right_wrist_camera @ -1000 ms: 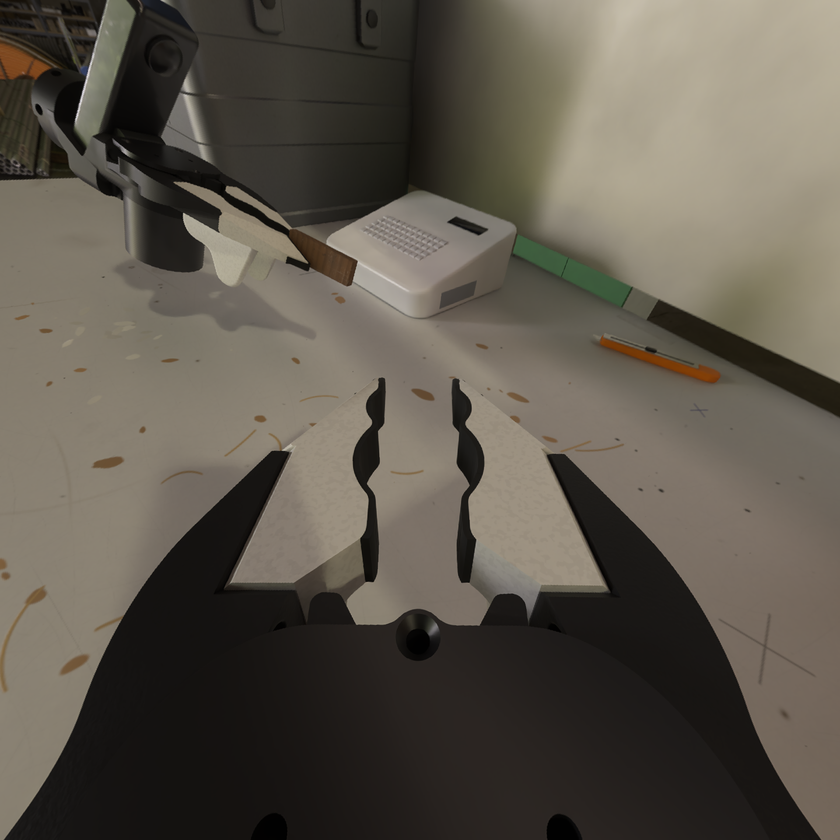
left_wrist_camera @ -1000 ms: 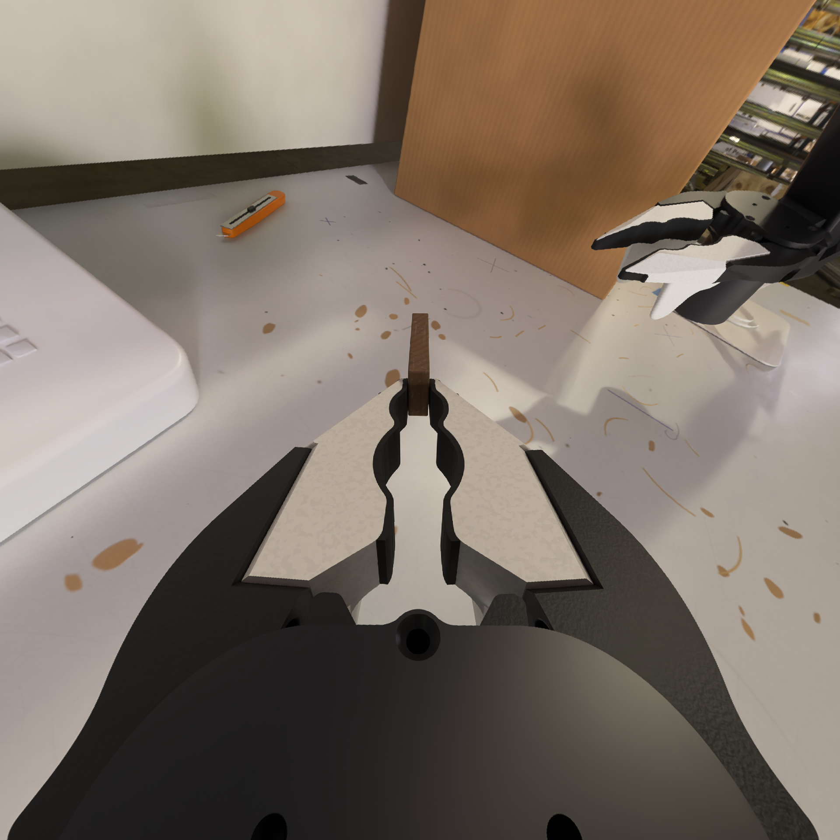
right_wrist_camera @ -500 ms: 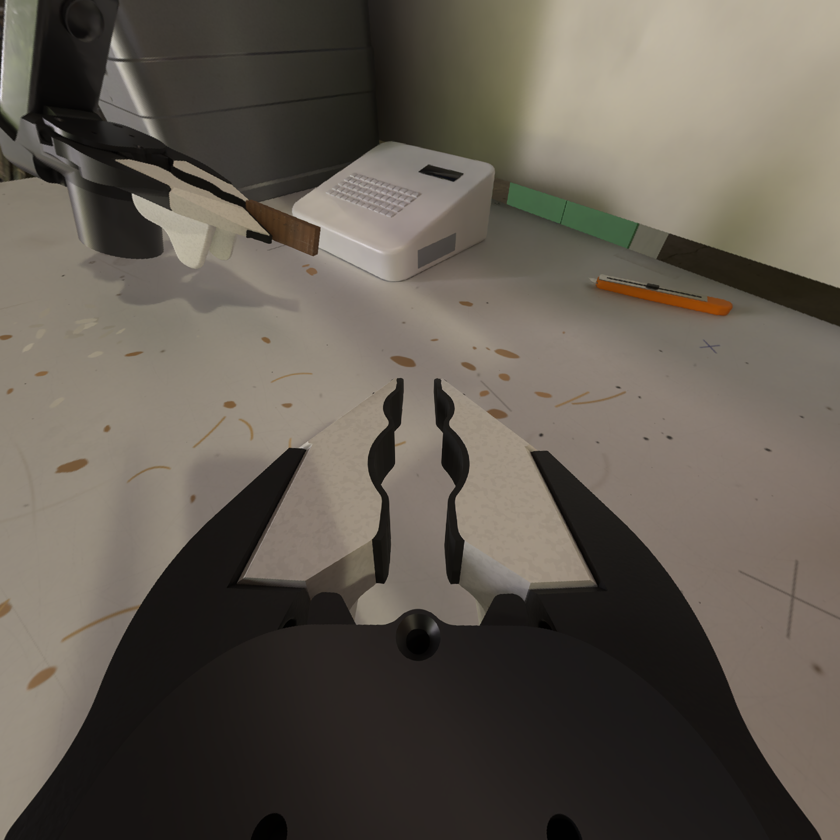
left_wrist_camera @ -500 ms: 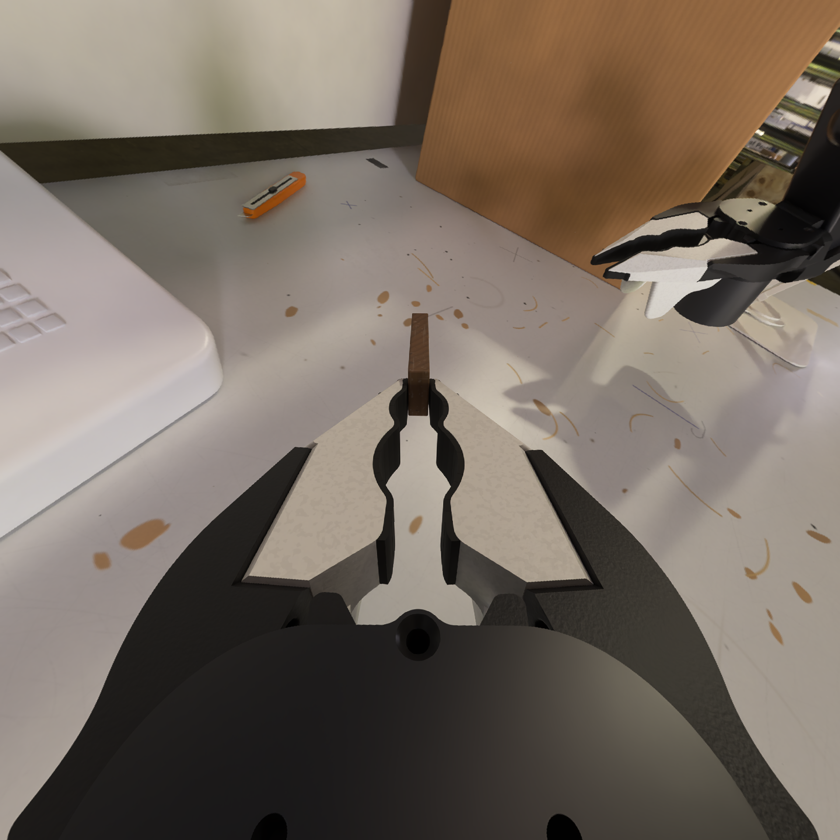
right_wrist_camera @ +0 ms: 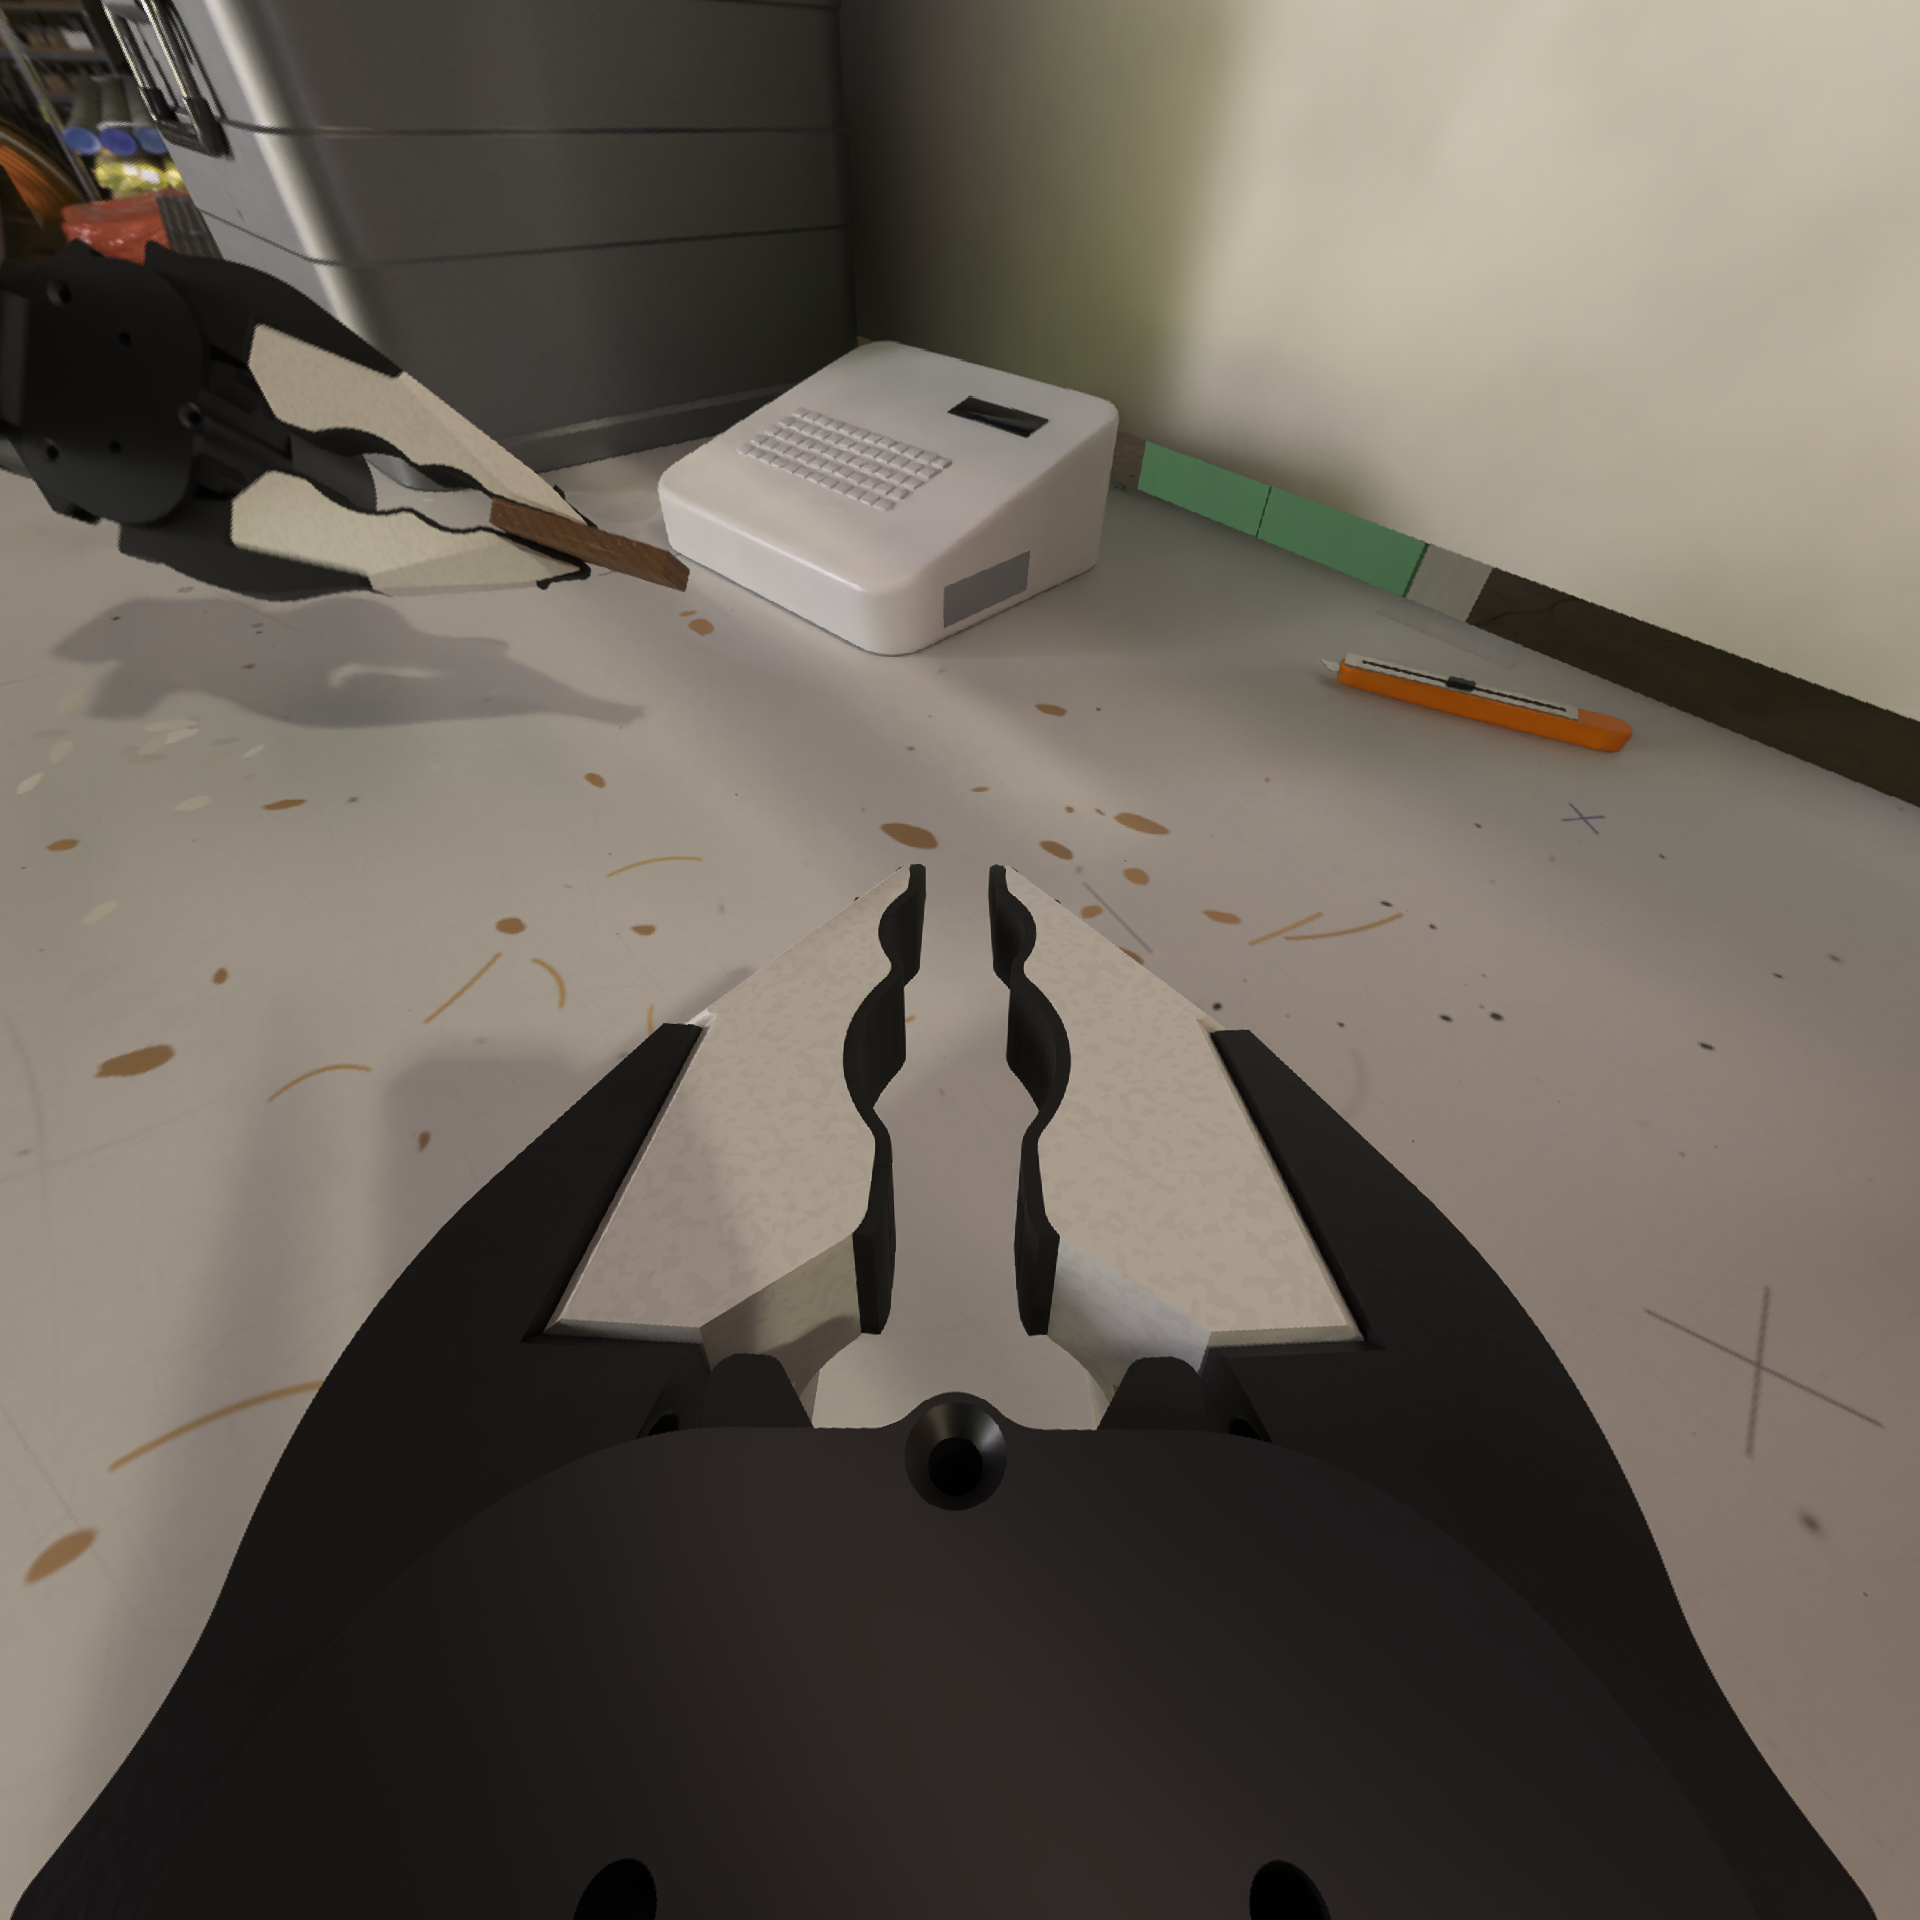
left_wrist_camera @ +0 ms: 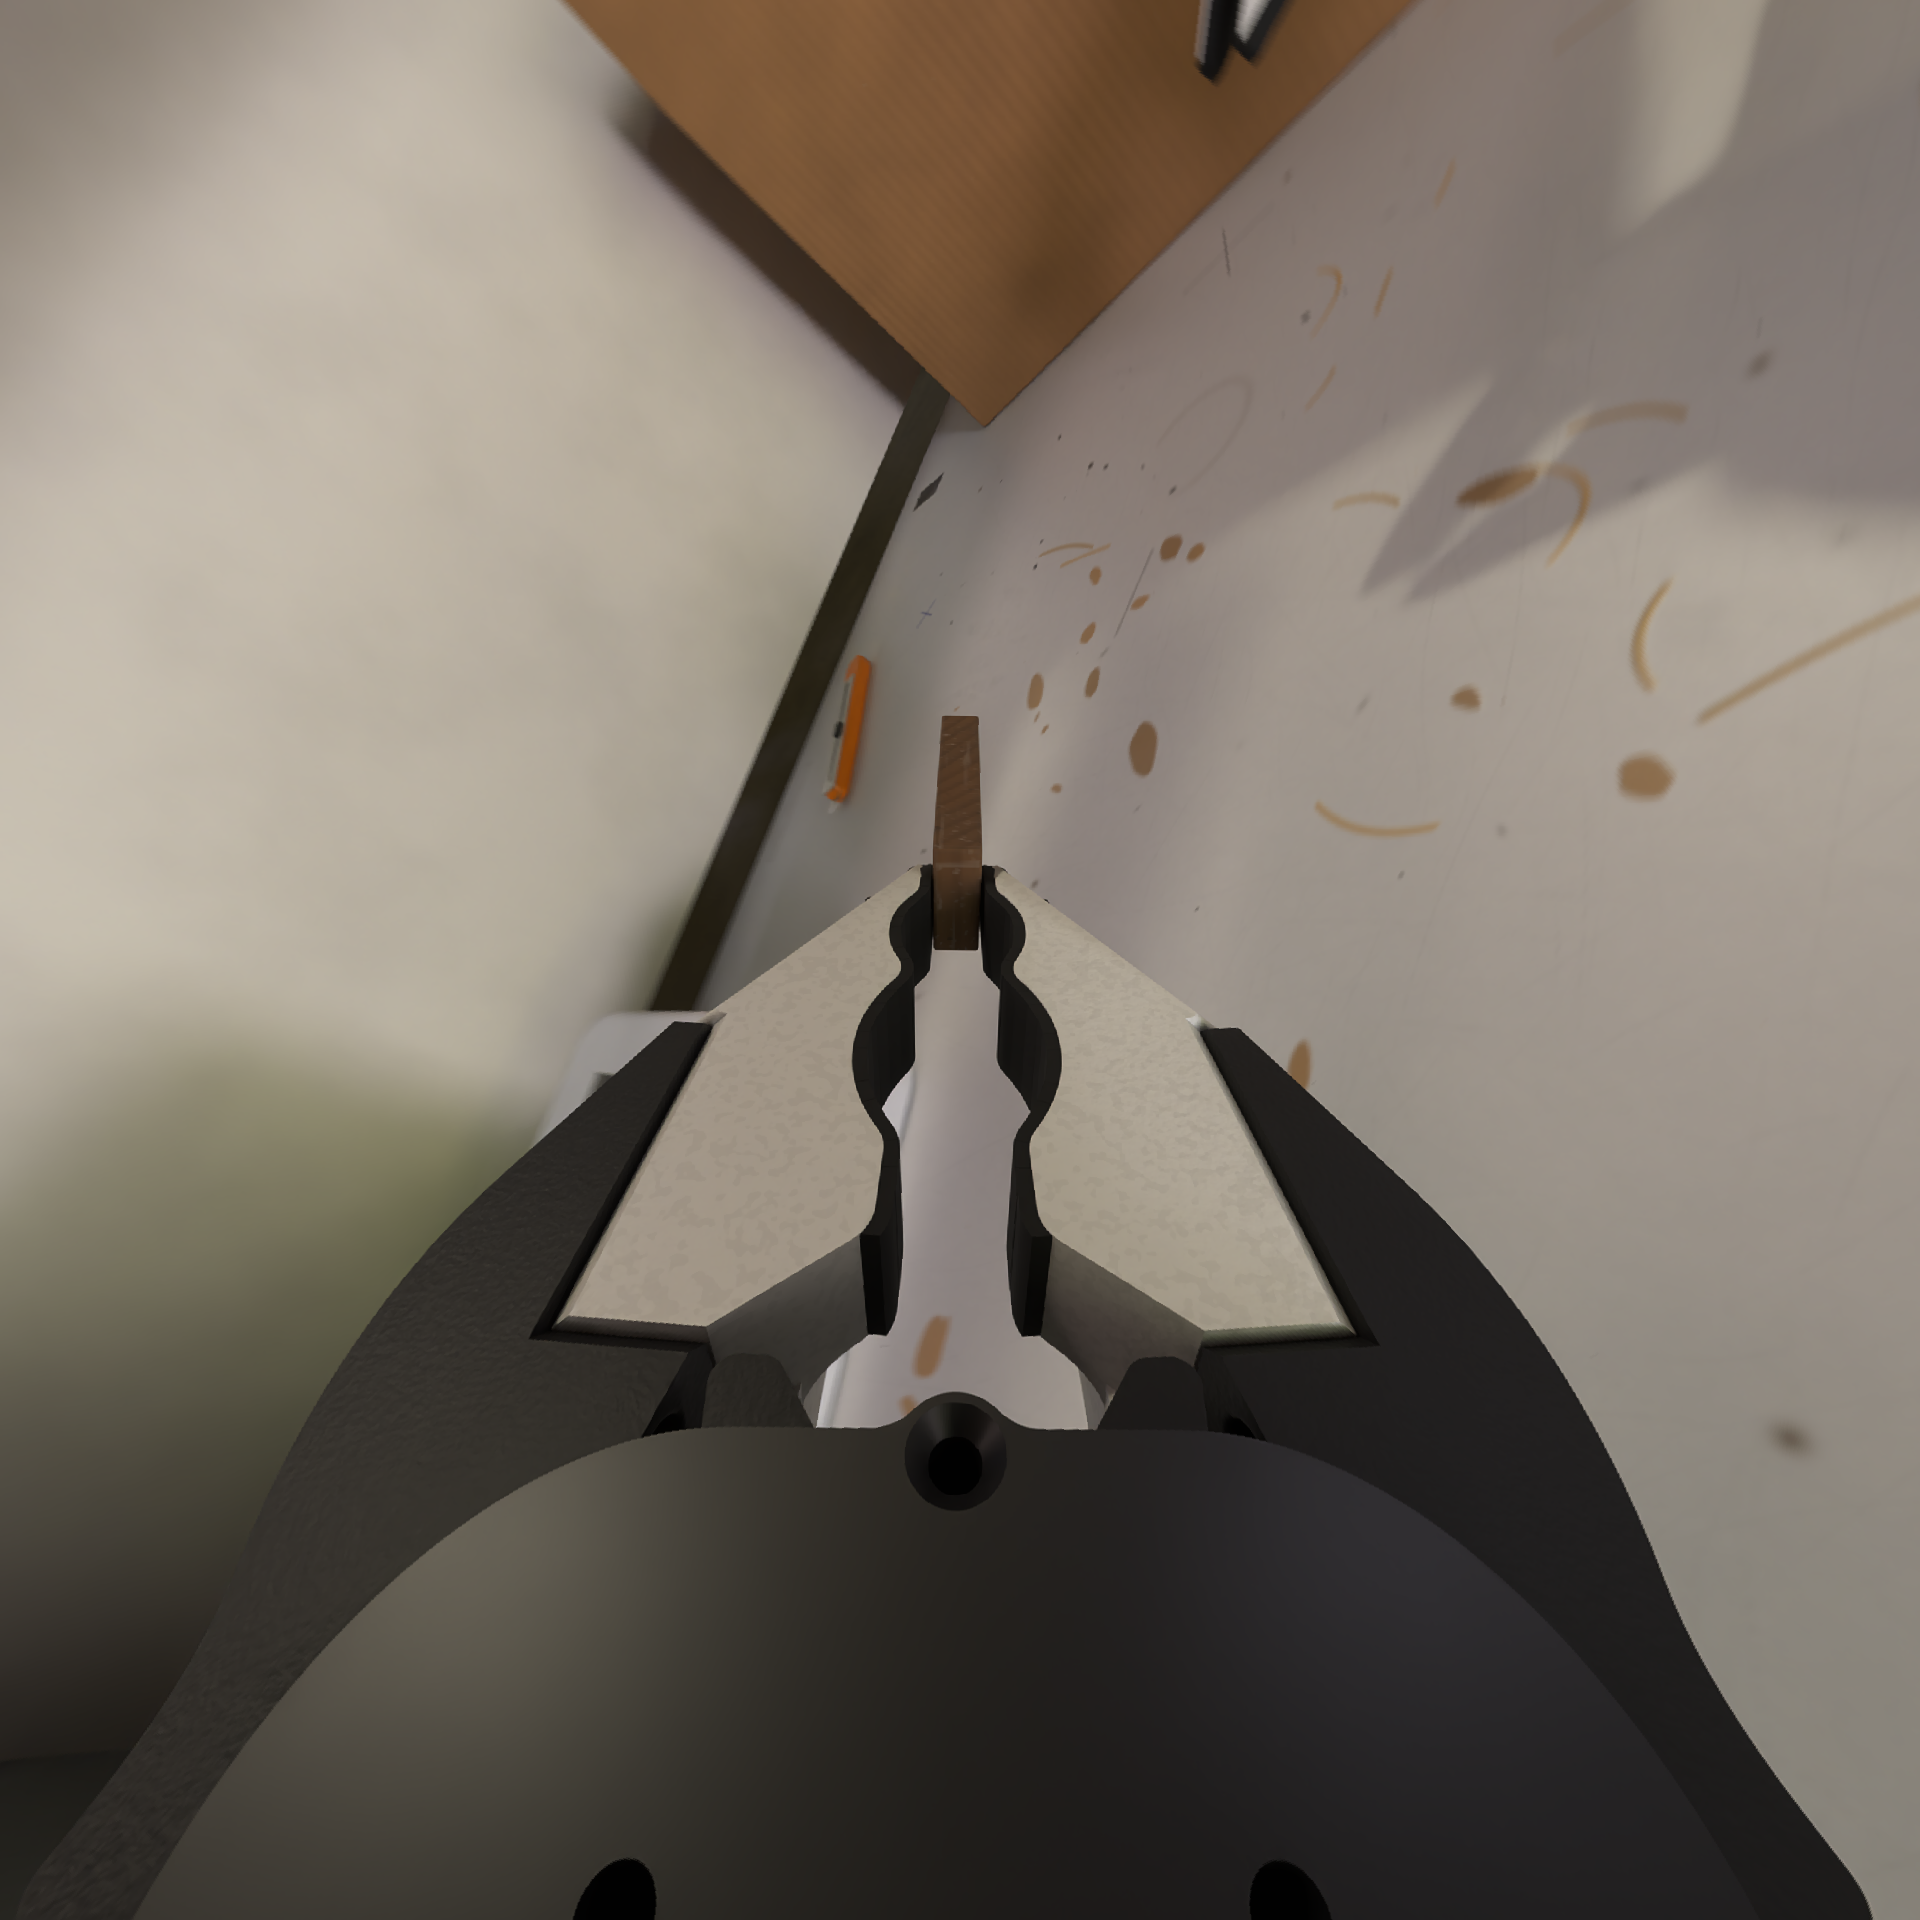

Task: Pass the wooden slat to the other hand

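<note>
Left gripper (left_wrist_camera: 957, 883): jaws closed at the tips on the slat (left_wrist_camera: 958, 821), which projects straight forward past the fingertips. The camera frame is rolled hard to one side. Seen from the right wrist view, the left gripper (right_wrist_camera: 566, 551) is raised above the surface at upper left, fingers pointing right and slightly down, the slat (right_wrist_camera: 592, 545) protruding from its tips.

Right gripper (right_wrist_camera: 953, 883): jaws parted by a narrow gap, nothing between them, held low, well apart from the left gripper.
</note>
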